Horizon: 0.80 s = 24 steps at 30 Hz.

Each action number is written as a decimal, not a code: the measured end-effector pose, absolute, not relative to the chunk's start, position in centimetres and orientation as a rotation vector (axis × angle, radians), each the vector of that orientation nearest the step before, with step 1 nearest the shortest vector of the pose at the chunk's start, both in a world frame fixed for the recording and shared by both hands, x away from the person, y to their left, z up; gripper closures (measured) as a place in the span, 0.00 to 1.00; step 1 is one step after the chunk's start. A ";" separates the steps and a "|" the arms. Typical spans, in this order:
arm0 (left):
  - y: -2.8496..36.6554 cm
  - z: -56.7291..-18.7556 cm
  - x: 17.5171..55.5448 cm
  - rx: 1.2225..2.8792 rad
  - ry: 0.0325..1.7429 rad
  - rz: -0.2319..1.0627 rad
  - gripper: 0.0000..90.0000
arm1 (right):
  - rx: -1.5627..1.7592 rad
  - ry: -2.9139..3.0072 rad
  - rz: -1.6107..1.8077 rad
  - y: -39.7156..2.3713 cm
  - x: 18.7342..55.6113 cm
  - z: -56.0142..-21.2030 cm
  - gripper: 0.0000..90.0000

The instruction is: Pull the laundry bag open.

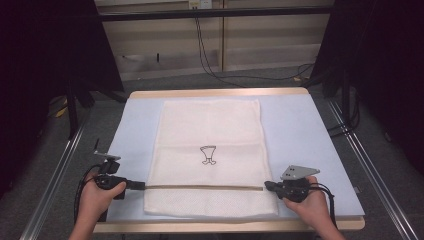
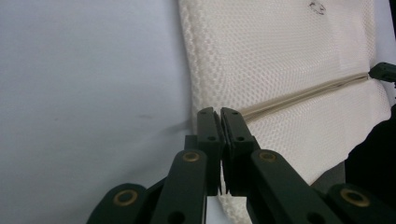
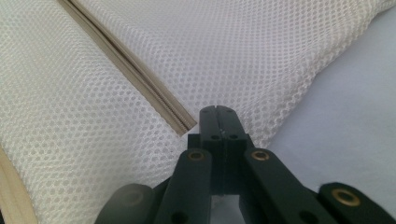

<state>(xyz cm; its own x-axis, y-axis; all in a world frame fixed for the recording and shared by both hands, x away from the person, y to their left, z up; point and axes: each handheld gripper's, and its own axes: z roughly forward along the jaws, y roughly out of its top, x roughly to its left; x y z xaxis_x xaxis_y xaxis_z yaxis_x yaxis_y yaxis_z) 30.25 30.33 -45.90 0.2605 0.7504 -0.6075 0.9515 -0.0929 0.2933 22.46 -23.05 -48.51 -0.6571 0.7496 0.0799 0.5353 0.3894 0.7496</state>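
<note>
A white mesh bag [image 1: 210, 155] lies flat on the pale blue mat [image 1: 295, 135], with a small black drawing at its middle. A beige zipper [image 1: 205, 187] runs across its near part. My left gripper [image 1: 142, 185] is shut, its tips at the zipper's left end on the bag's left edge [image 2: 217, 111]. The zipper [image 2: 303, 95] runs away from those tips to the right. My right gripper [image 1: 267, 186] is shut too, its tips [image 3: 217, 110] resting on the mesh [image 3: 93, 154] just beside the zipper's right end [image 3: 184, 125]. Nothing shows between either pair of jaws.
The mat covers a wooden table [image 1: 220, 92] whose front edge [image 1: 225, 226] runs just below both hands. Metal rails [image 1: 372, 165] flank the table. Cables [image 1: 210, 60] lie on the floor beyond the far edge.
</note>
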 end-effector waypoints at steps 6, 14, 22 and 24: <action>30.6 -46.5 30.0 1.889 1.544 -0.395 0.97 | 1.115 2.377 1.122 -23.0 22.5 -48.5 1.00; 30.4 -46.2 29.8 1.896 1.536 -0.369 0.97 | 1.129 2.378 1.133 -23.1 22.4 -48.5 1.00; 30.4 -44.0 30.1 1.822 1.465 -0.247 0.83 | 1.104 2.388 1.167 -23.4 22.6 -48.6 1.00; 30.1 -43.5 30.3 1.824 1.453 -0.212 0.78 | 1.115 2.392 1.172 -23.6 22.7 -48.2 0.94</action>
<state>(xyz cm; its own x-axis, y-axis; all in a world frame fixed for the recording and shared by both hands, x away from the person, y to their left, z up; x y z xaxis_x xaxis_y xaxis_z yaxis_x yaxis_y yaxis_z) 30.31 30.09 -43.49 0.3331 0.7553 -0.5645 0.8850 -0.0437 0.4636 22.72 -23.59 -48.25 -0.6745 0.7314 0.1001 0.5274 0.3825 0.7586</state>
